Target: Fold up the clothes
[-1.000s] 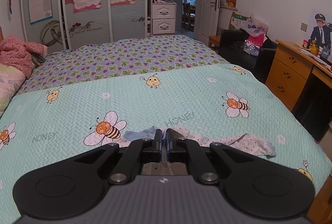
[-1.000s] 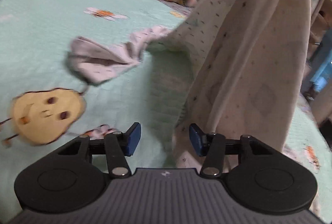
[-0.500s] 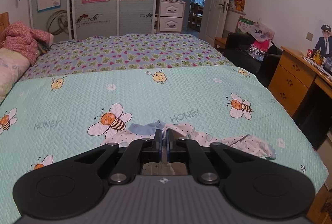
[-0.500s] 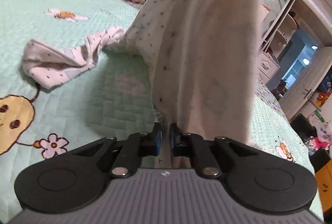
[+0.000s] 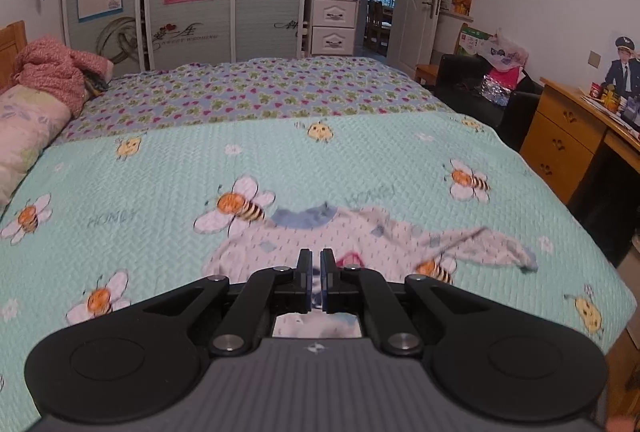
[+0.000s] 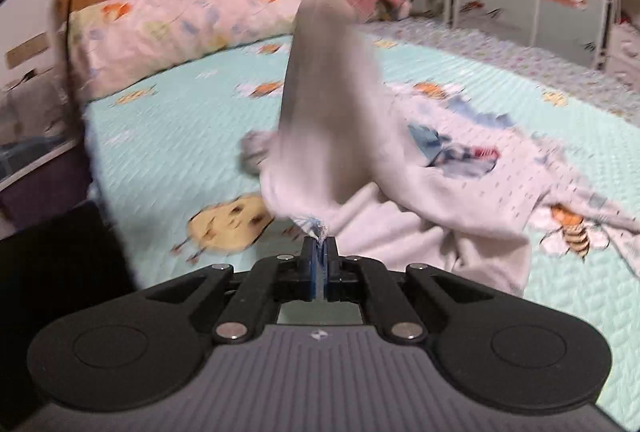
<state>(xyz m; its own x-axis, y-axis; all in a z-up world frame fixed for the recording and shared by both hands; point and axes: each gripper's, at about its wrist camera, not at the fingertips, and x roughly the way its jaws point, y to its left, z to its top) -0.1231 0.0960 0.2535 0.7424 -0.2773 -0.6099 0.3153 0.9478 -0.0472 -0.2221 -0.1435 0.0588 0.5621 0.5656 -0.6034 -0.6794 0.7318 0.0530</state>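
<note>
Both tongs are clamped on the same piece of clothing. The left tongs (image 5: 313, 264) are pinched almost fully together, with a sliver of printed cloth showing between the pads, so they grip the near edge of the garment (image 5: 320, 244). The right tongs (image 6: 320, 252) have just been closing and now sit fully together, a frayed bit of hem caught between the pads.

The garment is a small pale top with tiny dots, blue patches and a blue neckline. It lies on the near part of the bed (image 5: 160, 183), on the mint bee quilt. In the left wrist view it is spread out across the quilt, neckline on the far side, one sleeve (image 5: 500, 248) trailing off to the right. In the right wrist view a flap of it stands up in a blurred peak ahead of the tongs, while the rest lies rumpled to the right.

As for progress, this looks like early days. No clean fold is visible yet and the top is still bunched and uneven. My read is that it is being pulled out flat first. The sleeves and the body all remain to be folded.
</note>
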